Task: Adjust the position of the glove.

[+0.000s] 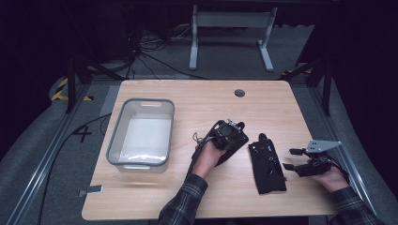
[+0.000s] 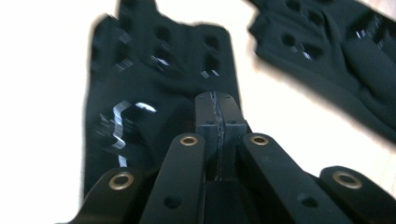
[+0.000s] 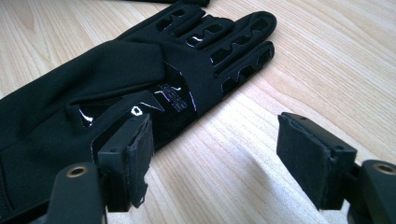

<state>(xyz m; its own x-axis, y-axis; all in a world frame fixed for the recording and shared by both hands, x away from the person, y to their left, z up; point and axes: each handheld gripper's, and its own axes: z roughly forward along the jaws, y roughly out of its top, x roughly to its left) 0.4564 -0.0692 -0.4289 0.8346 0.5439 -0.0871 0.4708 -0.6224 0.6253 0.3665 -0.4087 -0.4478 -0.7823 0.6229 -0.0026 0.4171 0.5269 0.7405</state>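
Note:
Two black gloves lie on the wooden table. One glove (image 1: pixel 267 164) lies flat right of centre, its fingers pointing away from me (image 3: pixel 140 79). My right gripper (image 1: pixel 288 159) stands open just to its right, low over the table (image 3: pixel 215 140), with one jaw at the glove's edge and nothing between the jaws. The other glove (image 1: pixel 236 146) lies partly under my left gripper (image 1: pixel 233 127). In the left gripper view this glove (image 2: pixel 154 93) spreads under the gripper (image 2: pixel 218 100), whose jaws are pressed shut; I see no cloth between them. The first glove (image 2: pixel 336 51) shows at upper right.
A clear plastic bin with a grey rim (image 1: pixel 141 101) stands empty on the table's left half. A small round hole (image 1: pixel 240 93) sits near the table's far edge. A white desk frame (image 1: pixel 230 33) and cables lie on the floor beyond.

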